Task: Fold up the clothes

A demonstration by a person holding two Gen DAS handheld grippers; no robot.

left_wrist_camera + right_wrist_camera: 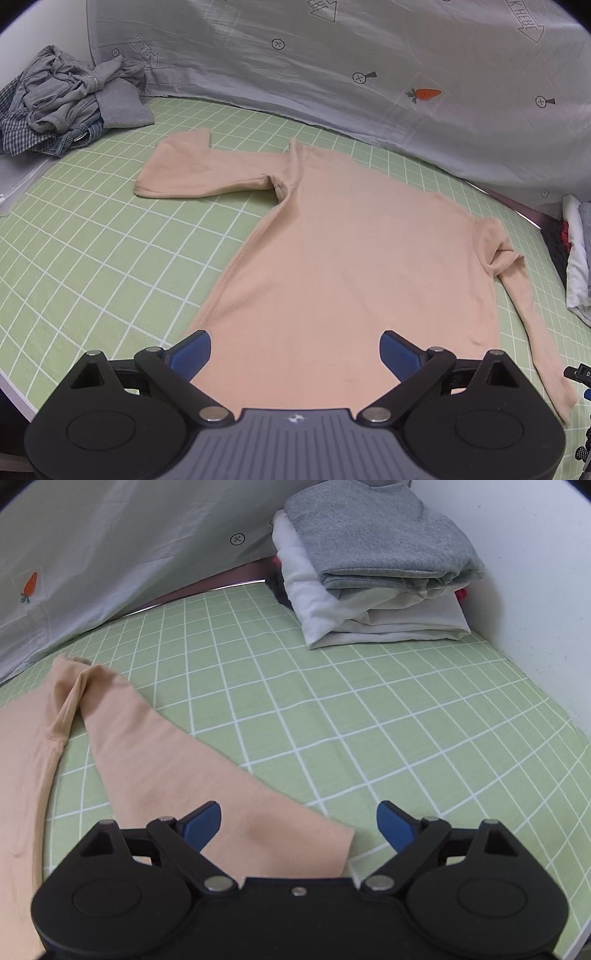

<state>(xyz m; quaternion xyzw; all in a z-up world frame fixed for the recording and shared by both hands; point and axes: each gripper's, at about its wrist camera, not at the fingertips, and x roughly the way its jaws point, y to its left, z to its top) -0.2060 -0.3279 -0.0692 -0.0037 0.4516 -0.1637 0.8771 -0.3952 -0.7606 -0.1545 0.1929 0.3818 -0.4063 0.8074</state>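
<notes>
A peach long-sleeved shirt (343,251) lies flat on the green checked sheet (92,258), collar end far from me. Its left sleeve (207,170) sticks out to the left; its right sleeve (532,325) runs down the right side. My left gripper (295,354) is open and empty above the shirt's hem. In the right wrist view the right sleeve (177,771) runs diagonally toward me, its cuff end between the fingers. My right gripper (299,827) is open over that cuff and holds nothing.
A heap of unfolded grey, checked and denim clothes (62,103) lies at the far left. A stack of folded grey and white clothes (373,568) sits at the far right by the white wall (535,590). A grey printed cloth (351,62) hangs behind the sheet.
</notes>
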